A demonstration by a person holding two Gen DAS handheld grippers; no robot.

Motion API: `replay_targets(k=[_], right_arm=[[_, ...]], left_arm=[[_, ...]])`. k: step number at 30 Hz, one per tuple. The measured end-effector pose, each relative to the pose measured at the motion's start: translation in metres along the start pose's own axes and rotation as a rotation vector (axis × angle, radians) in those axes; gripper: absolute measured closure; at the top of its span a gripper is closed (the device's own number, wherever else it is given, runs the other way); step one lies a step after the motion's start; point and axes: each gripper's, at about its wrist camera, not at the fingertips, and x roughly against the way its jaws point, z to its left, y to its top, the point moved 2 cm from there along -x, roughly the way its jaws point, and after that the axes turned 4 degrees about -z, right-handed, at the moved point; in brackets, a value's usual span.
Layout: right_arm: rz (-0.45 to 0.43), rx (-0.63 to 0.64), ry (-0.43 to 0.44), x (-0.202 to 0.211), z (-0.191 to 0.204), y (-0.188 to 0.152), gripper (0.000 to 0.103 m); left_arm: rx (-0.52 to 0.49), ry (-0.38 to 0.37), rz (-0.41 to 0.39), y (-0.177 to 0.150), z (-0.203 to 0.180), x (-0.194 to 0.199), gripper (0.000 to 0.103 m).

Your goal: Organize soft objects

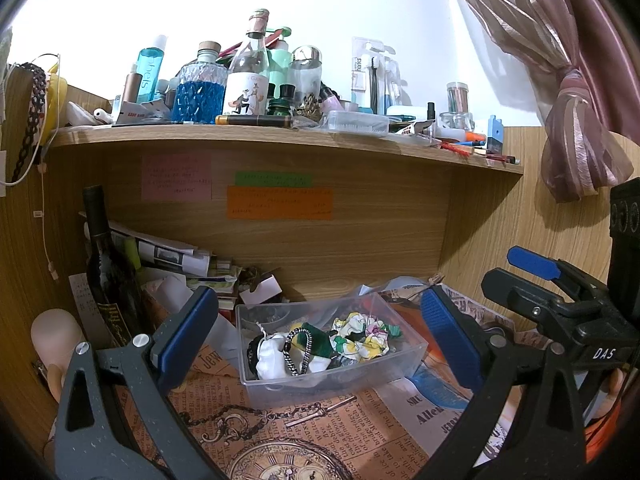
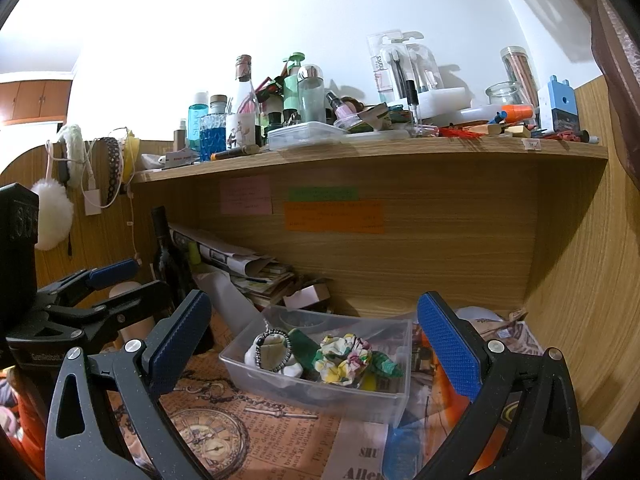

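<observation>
Scrunchies (image 1: pixel 362 336) in clear plastic bin (image 1: pixel 404 364)

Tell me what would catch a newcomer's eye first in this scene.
Probably the clear box of scrunchies, dead centre on the newspaper-print desk cover, framed by the open left gripper and open right gripper. Next, the shelf above, crowded with bottles, chiefly a blue bottle. Then the orange note on the back panel.

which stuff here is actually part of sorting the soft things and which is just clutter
Job:
clear plastic bin
floral scrunchie in it
white scrunchie in it
left gripper, open
right gripper, open

Clutter:
dark wine bottle
shelf bottles
sticky notes
paper pile
</observation>
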Motion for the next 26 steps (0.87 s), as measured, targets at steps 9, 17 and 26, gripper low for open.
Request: replay_targets(k=[9, 17, 26], right_arm=[[0.004, -0.002, 0.001, -0.0005, 0.0004, -0.0006, 0.0], [0.011, -0.003, 0.0, -0.0024, 0.0014, -0.002, 0.0], [0.027, -0.009, -0.005, -0.0071, 0.0005, -0.0063, 0.0]], left_arm=[[0.008, 0.008, 0.004, -0.001, -0.0005, -0.0017, 0.0], [0.014, 0.017, 0.013, -0.0044, -0.0046, -0.0021, 0.0], [0.027, 0.02, 0.022, -0.0064, -0.0062, -0.0027, 0.0]])
